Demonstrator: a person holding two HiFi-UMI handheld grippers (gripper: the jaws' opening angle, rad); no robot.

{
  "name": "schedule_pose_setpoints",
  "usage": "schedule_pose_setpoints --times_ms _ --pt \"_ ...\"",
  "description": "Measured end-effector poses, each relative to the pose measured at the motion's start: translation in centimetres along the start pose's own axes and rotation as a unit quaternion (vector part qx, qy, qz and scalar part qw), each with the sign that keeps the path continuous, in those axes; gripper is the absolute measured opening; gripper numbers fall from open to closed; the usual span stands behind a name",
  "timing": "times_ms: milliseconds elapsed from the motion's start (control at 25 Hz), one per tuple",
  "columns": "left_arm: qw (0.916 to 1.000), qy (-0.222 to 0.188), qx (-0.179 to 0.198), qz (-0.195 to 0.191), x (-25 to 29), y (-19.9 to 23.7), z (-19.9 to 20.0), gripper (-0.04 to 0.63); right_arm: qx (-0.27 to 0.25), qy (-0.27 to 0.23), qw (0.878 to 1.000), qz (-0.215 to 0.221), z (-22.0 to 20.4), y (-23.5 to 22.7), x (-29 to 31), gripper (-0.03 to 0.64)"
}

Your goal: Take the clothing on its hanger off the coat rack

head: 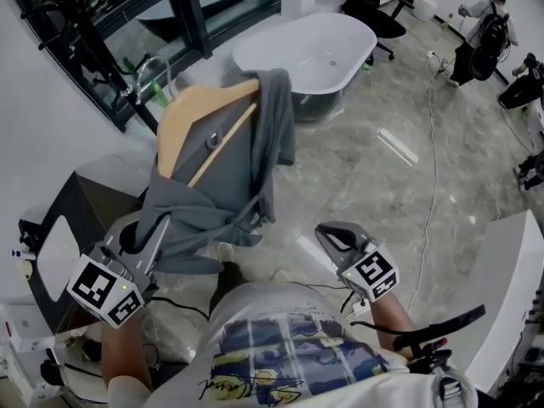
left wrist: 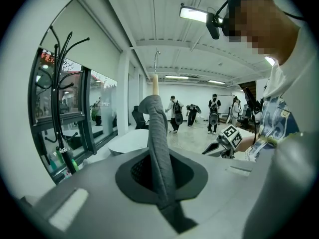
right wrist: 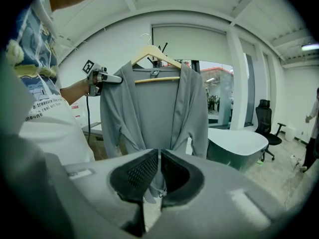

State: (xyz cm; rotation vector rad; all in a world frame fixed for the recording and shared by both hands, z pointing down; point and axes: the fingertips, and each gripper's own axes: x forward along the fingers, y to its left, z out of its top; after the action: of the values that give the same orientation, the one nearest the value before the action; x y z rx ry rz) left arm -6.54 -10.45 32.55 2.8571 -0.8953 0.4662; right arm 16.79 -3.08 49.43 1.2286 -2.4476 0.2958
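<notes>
A grey garment (head: 229, 177) hangs on a wooden hanger (head: 191, 113), tilted and carried in the air in front of me. My left gripper (head: 157, 228) is shut on a fold of the garment near its shoulder; in the left gripper view the cloth (left wrist: 159, 143) rises from between the jaws of that gripper (left wrist: 162, 168) to the hanger's end (left wrist: 154, 83). The black coat rack (left wrist: 57, 83) stands apart by the window. My right gripper (head: 327, 232) is to the right of the garment, off it. In its own view the right gripper (right wrist: 159, 176) has its jaws together on nothing, with the garment (right wrist: 154, 113) hanging beyond.
A white bathtub (head: 314, 45) stands behind the garment. A dark cabinet (head: 93, 202) is at my left and a white counter (head: 510, 296) at my right. A cable (head: 433, 168) runs across the marble floor. People (head: 484, 32) stand at the far right.
</notes>
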Motion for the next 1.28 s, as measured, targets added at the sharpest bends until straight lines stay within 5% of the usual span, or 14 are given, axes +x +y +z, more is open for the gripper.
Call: schedule_pose_setpoints --times_ms 560,1280 --pt "0.9988 0.017 0.012 -0.045 0.7 -5.4 -2.3 0.009 -0.002 0.005 1.0 0.002 -0.7 0.1 -0.3 0.011" --pt "0.9973 0.017 0.028 -0.066 0.6 -6.7 -2.3 0.009 -0.016 -0.001 1.0 0.016 0.6 1.2 0.5 0.003"
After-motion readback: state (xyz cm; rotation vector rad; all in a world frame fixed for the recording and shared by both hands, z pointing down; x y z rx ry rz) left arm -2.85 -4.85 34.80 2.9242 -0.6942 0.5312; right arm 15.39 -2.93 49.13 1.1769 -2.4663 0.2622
